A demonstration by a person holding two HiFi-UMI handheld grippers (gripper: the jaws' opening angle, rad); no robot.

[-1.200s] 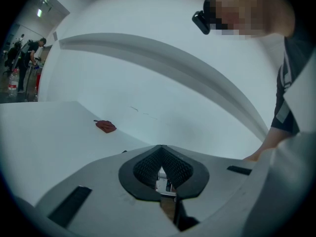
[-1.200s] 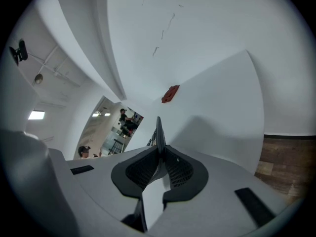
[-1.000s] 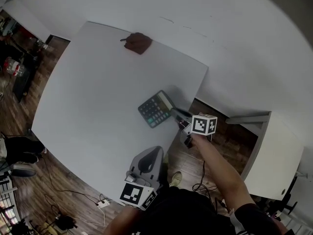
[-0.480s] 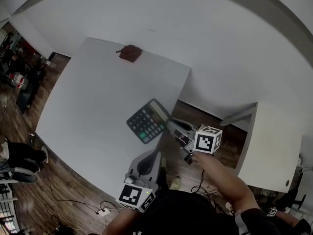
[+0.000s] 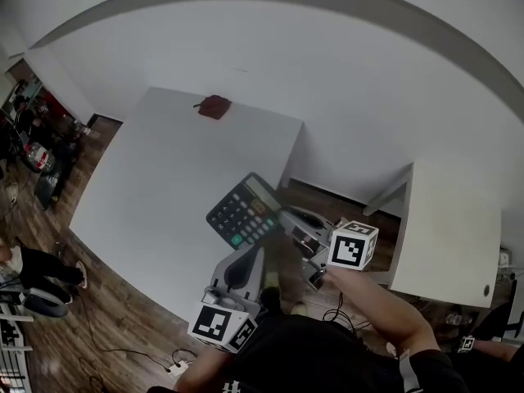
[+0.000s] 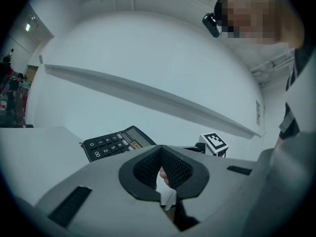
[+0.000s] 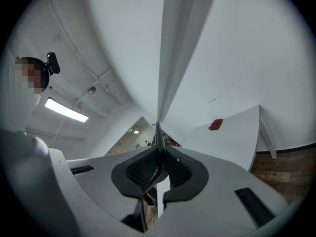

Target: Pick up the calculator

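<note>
The black calculator (image 5: 243, 212) with a grey display hangs tilted above the near right corner of the white table (image 5: 155, 178). My right gripper (image 5: 285, 214) is shut on its right edge. In the right gripper view the calculator (image 7: 157, 139) shows edge-on as a thin dark blade between the jaws of that gripper (image 7: 158, 171). My left gripper (image 5: 259, 254) hovers low, just below the calculator, with its jaws together and nothing in them. The left gripper view shows the calculator (image 6: 116, 143) beyond the tips of that gripper (image 6: 160, 171), and the right gripper's marker cube (image 6: 213, 142).
A small red-brown object (image 5: 214, 106) lies at the table's far edge, also visible in the right gripper view (image 7: 215, 124). A second white table (image 5: 446, 228) stands to the right. Wooden floor (image 5: 327, 203) lies between them. The white wall runs behind.
The calculator has come up off the table in my right gripper and moved a little toward me. The left gripper has stayed low near my body.
</note>
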